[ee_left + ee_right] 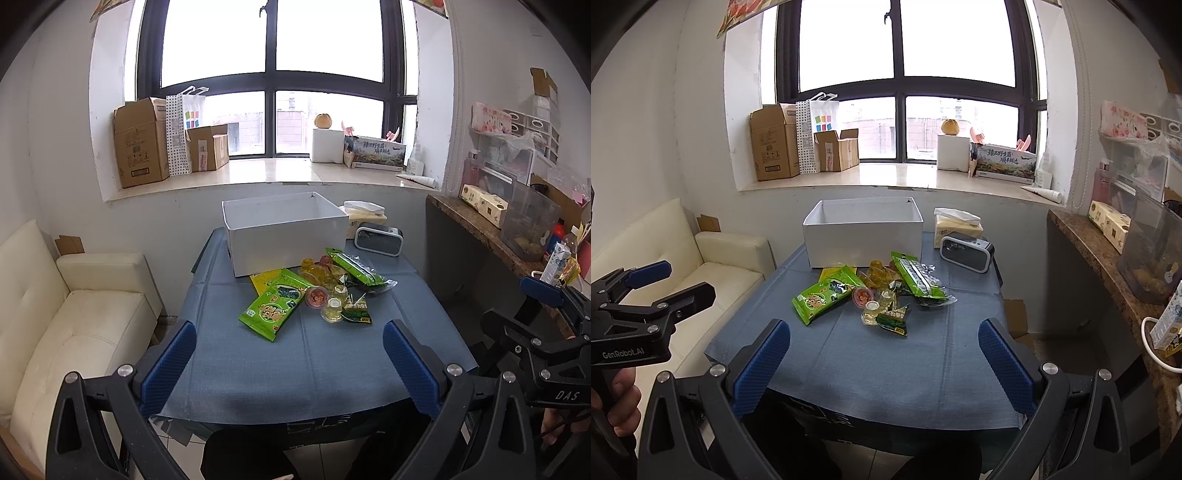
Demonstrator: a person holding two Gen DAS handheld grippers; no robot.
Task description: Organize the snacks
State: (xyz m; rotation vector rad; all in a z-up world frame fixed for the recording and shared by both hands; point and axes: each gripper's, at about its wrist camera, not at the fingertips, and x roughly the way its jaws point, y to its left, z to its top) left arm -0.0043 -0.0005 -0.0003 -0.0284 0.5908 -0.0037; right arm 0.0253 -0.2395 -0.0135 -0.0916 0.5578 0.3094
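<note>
1. Left gripper (290, 360): fingers spread wide, nothing between them. It hangs above the near edge of the tabletop (332, 369), well short of the snacks.
2. Right gripper (884, 360): fingers likewise wide apart and holding nothing, also over the near edge.
3. Each gripper shows at the side of the other's wrist view; both sit side by side, apart from each other.
4. Snack pile sits mid-tabletop on the blue cloth: a large green packet (275, 304) at the left, lying partly over a yellow packet (263, 281).
5. Right of those, a red jelly cup (317, 296), a clear jelly cup (333, 309), and a small green packet (356, 309) touching it.
6. Behind, a long green packet (356, 268) lies tilted over amber jelly cups (317, 271).
7. White box (284, 232), open-topped, stands just behind the pile; inside not visible.
8. Tissue pack (956, 225) and grey speaker (967, 252) stand right of the box.
</note>
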